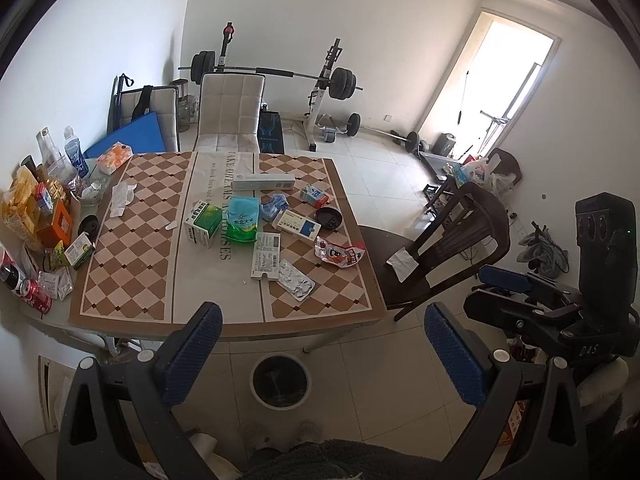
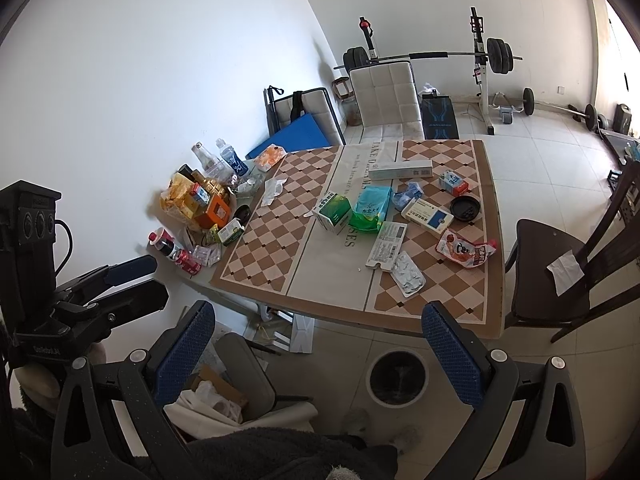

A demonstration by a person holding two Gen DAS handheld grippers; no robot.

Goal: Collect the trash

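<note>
Trash lies on a checkered table (image 1: 132, 264) (image 2: 260, 252): a green-white carton (image 1: 202, 224) (image 2: 334, 213), a green rice bag (image 1: 243, 220) (image 2: 371, 207), a red snack wrapper (image 1: 340, 255) (image 2: 466, 253), an empty blister pack (image 1: 296, 284) (image 2: 407, 278), a white-blue medicine box (image 1: 297, 226) (image 2: 427, 214) and a crumpled tissue (image 1: 122, 197) (image 2: 273, 190). A round bin with a black liner (image 1: 281, 380) (image 2: 398, 378) stands on the floor in front of the table. My left gripper (image 1: 324, 356) and right gripper (image 2: 320, 356) are open and empty, held back from the table's near edge.
Bottles, cans and snack boxes (image 1: 36, 216) (image 2: 196, 204) crowd the table's left side. A dark wooden chair (image 1: 440, 248) (image 2: 568, 264) stands to the right, white chairs (image 1: 232, 112) (image 2: 388, 96) behind. A barbell rack (image 1: 320, 80) stands at the back wall. Cardboard and a grey seat (image 2: 236, 380) lie lower left.
</note>
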